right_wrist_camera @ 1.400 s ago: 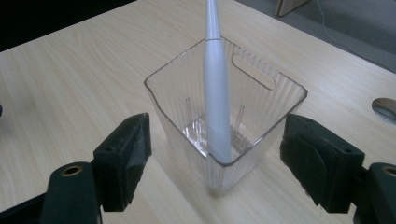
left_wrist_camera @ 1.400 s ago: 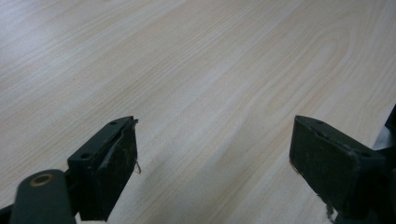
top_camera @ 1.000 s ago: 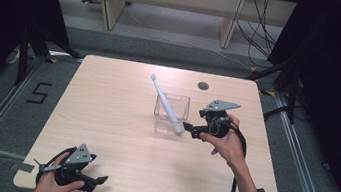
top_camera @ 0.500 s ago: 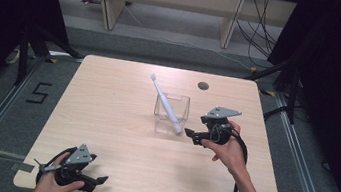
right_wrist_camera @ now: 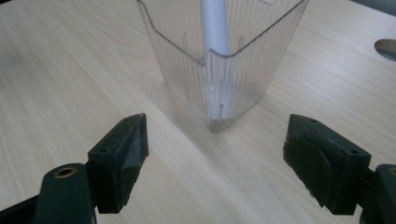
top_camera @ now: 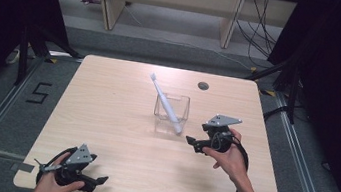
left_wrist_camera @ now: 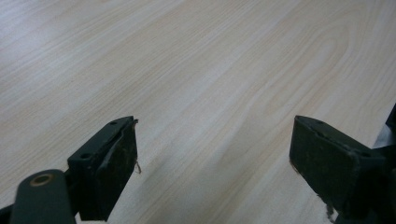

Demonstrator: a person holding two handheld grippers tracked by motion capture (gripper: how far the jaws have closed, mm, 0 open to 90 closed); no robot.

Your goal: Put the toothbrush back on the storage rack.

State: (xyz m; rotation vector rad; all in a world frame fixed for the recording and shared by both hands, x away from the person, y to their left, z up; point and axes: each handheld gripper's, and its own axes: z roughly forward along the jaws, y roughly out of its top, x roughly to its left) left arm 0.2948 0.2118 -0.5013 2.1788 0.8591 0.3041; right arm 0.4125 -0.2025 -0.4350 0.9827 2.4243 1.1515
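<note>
High view: clear cup (top_camera: 171,112) stands near the middle of the bench (top_camera: 105,112), with a white toothbrush (top_camera: 165,101) leaning in it, head up and away from the person.
Right gripper: right gripper (top_camera: 192,141) sits just beside the cup's near right corner, jaws wide apart, holding nothing; in the right gripper view the cup (right_wrist_camera: 219,60) stands ahead of the 2 jaws, not between them.
Left gripper: left gripper (top_camera: 98,181) rests low at the near left edge, jaws spread, empty.
Risk 1: the light cup could slide or tip if 1 jaw nudges its wall first.
Risk 2: the leaning toothbrush makes it top-heavy; a bump could topple both.
</note>
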